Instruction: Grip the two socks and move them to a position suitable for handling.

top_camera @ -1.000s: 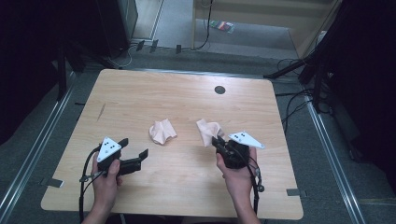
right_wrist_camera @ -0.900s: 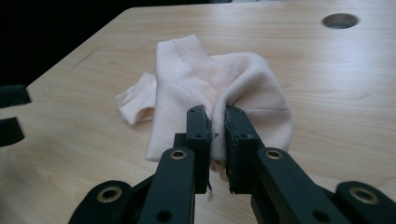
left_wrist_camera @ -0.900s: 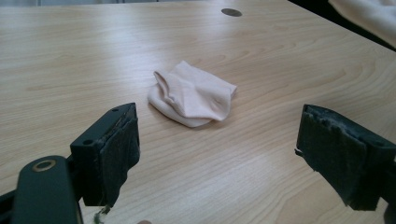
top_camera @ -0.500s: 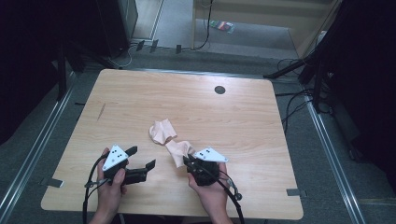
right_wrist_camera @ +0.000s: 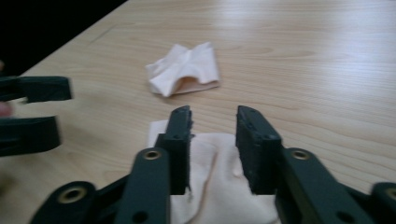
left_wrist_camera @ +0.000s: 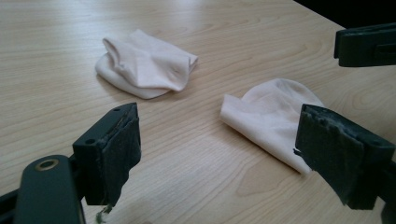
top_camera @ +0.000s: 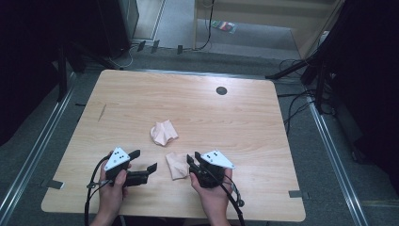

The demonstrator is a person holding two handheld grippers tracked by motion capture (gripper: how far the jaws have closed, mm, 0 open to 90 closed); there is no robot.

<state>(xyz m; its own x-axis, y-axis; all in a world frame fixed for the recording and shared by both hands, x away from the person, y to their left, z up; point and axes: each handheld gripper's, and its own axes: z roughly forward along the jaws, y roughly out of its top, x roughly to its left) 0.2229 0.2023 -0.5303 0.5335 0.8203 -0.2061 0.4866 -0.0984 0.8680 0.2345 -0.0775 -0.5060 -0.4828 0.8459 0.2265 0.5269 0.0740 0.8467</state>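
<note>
Sock [right_wrist_camera: 219, 186] lies flat beneath right claw [right_wrist_camera: 214, 122], its jaws just parted.

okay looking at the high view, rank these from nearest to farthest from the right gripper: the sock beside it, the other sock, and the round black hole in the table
1. Near sock, just left of the right gripper.
2. Other sock, farther up and left, mid-table.
3. Round hole, toward the table's far edge.

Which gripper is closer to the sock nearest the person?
Right. The right gripper is right over the near sock, its jaws a little apart with the cloth below them. The left gripper sits off to that sock's other side, open, with bare table between.
</note>
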